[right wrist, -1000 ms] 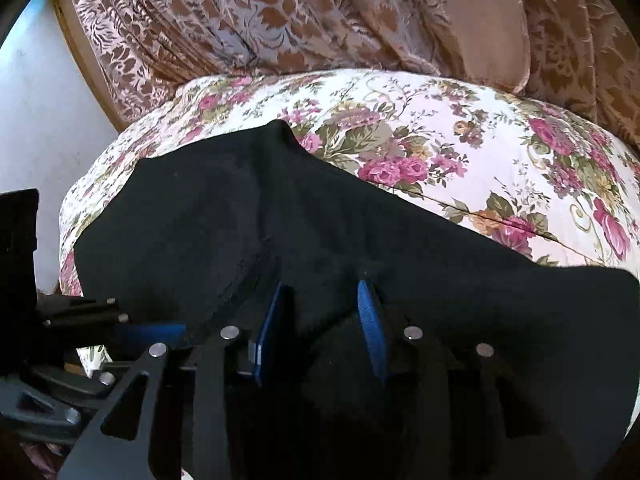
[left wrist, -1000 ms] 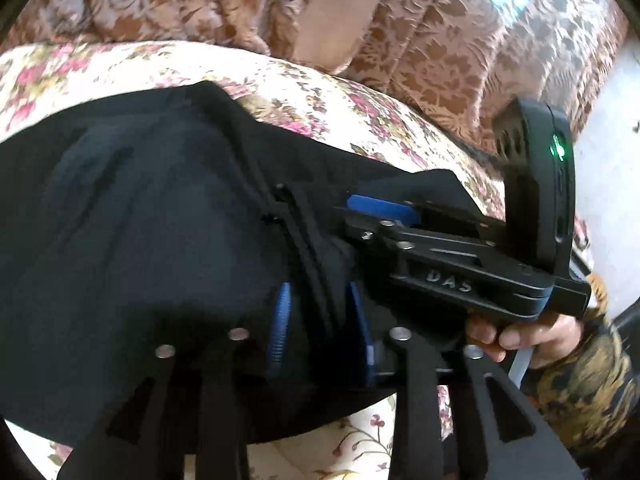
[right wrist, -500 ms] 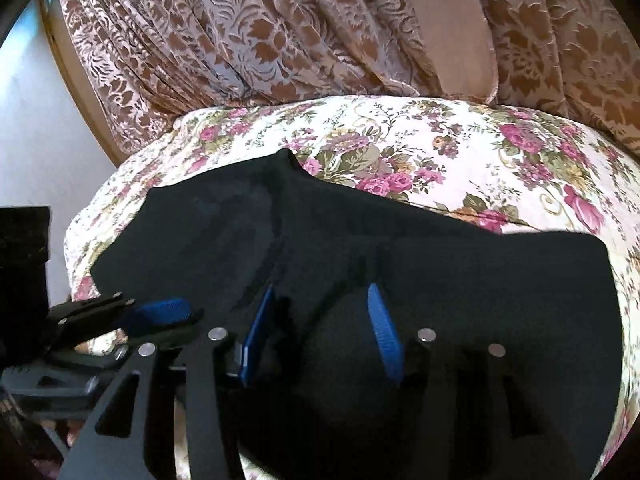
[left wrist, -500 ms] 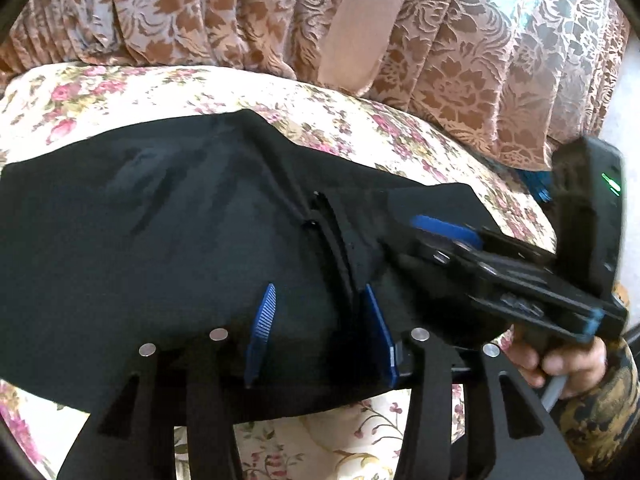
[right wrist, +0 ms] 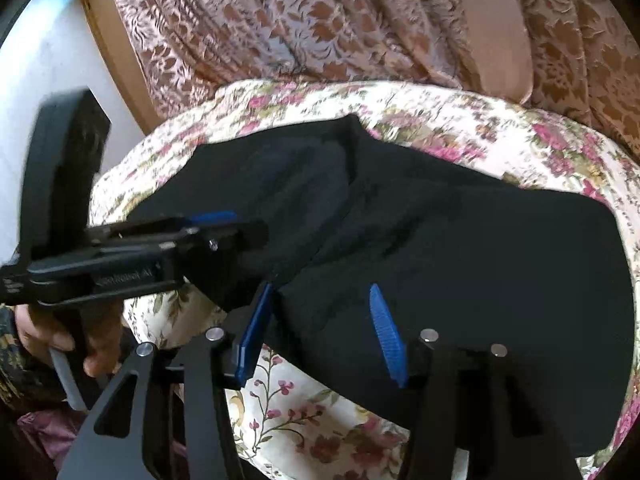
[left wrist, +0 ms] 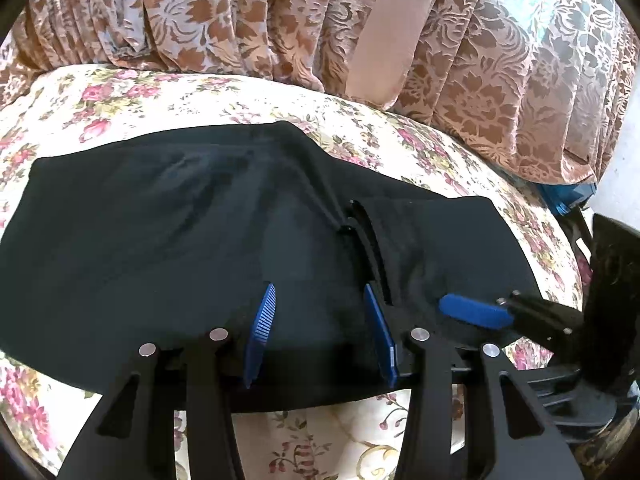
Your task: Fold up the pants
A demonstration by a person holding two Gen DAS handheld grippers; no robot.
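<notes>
The black pants (left wrist: 168, 240) lay spread across a bed covered with a floral bedspread (left wrist: 132, 96), with brown patterned curtains (left wrist: 224, 12) hanging just behind it. In the left wrist view the garment stretched from the left edge of the bedspread to its right side, with a raised crease and a seam running down towards the left tongs (left wrist: 320, 332). Those tongs stood partly open, their blue pads set apart over the near hem of the cloth; they had just been opening, and dark fabric lay between the pads, though I could not tell whether the pads pressed on it. The right tongs (right wrist: 320, 332) were likewise partly open and had just been closing, with the left pad at the edge of a fold of the pants (right wrist: 460, 260) and the right pad over the flat cloth; again the grip itself could not be made out. In the right wrist view the left tongs (right wrist: 212, 218) reached in from the left side onto the garment's near-left corner, held by a hand (right wrist: 60, 340) in a patterned sleeve.
</notes>
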